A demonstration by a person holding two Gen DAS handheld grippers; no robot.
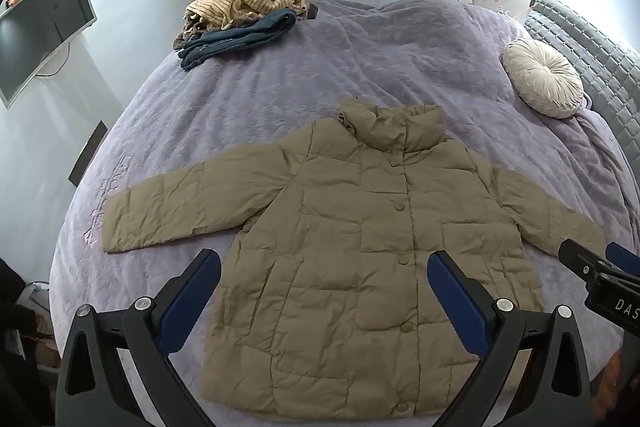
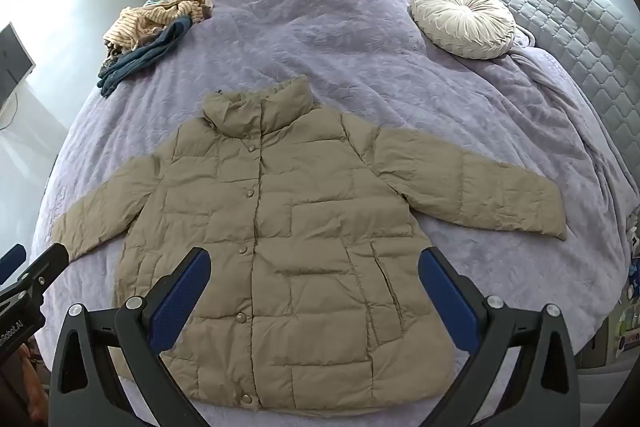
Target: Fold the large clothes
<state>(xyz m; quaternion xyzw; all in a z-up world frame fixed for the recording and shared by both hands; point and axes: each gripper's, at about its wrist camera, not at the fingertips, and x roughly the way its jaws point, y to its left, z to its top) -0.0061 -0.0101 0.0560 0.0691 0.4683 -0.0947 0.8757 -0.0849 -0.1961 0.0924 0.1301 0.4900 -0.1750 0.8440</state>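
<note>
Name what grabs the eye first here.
A tan quilted puffer jacket lies flat, front up, sleeves spread, across the near half of the lavender bedspread. Both open blue-padded grippers, left gripper and right gripper, hover over its hem. A heap of striped and navy clothes sits at the far left corner.

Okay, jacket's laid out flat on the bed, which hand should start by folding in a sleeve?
Either, probably: both grippers hang open above the hem. The left gripper sits nearer the jacket's left sleeve, the right gripper nearer the right sleeve.
</note>
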